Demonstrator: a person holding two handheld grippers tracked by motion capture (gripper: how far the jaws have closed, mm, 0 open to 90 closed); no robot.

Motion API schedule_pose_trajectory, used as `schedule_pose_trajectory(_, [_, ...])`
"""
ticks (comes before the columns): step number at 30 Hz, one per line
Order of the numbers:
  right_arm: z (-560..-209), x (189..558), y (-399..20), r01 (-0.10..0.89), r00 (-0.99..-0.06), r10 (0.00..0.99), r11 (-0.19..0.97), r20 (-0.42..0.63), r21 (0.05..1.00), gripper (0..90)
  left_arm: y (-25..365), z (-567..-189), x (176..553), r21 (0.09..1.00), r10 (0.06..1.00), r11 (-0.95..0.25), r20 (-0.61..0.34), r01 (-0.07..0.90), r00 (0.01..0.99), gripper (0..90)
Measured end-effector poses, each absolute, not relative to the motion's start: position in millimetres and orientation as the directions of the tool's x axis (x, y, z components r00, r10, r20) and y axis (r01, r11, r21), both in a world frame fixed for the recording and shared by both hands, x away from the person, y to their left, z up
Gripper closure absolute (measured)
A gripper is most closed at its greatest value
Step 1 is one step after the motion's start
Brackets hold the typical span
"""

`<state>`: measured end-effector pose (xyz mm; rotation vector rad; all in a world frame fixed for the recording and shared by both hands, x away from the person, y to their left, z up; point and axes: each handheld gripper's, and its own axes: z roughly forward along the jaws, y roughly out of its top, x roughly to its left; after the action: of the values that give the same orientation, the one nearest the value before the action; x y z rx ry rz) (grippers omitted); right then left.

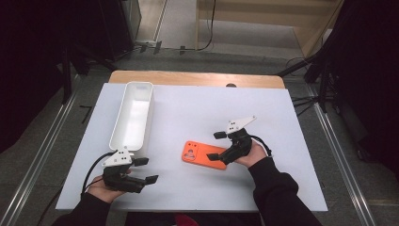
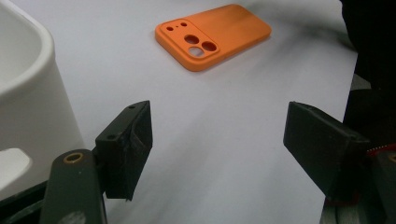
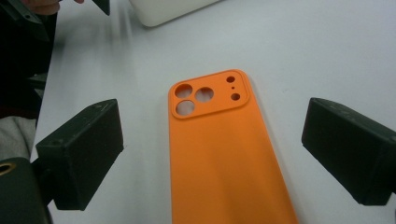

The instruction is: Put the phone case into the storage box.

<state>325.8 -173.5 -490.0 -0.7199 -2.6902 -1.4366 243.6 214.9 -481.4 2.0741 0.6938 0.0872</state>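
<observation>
Orange phone case (image 1: 203,154) lies flat, camera cut-outs up, on the white table (image 1: 197,113) between my two grippers.

My right gripper (image 1: 216,146) hovers at the case's near end, jaws wide apart and empty; my left gripper (image 1: 146,170) waits beside the white bin (image 1: 133,113), also open and holding nothing. I judge the case light, thin, flexible and a little slick, so I'd pinch it across its long edges. No brand or writing is readable.
</observation>
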Motion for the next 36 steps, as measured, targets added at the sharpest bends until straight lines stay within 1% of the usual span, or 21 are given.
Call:
schedule_pose_trajectory(12, [-502, 326, -173, 0.401, -0.893, 0.394, 0.481, 0.216, 0.779, 4.1, 215, -481, 243, 0.793, 0.507, -0.420, -0.198, 0.442, 0.839, 24.3])
schedule_pose_trajectory(18, [-508, 325, -174, 0.406, -0.887, 0.407, 0.460, 0.218, 0.790, 4.2, 215, -481, 243, 0.793, 0.506, -0.420, -0.199, 0.441, 0.839, 24.3])
schedule_pose_trajectory(28, [-522, 325, -171, 0.413, -0.889, 0.409, 0.515, 0.208, 0.751, 4.6, 215, -481, 243, 0.793, 0.505, -0.421, -0.198, 0.440, 0.840, 24.3])
schedule_pose_trajectory(36, [-526, 324, -166, 0.398, -0.897, 0.402, 0.557, 0.183, 0.729, 4.7, 215, -481, 243, 0.793, 0.503, -0.422, -0.198, 0.439, 0.841, 24.4])
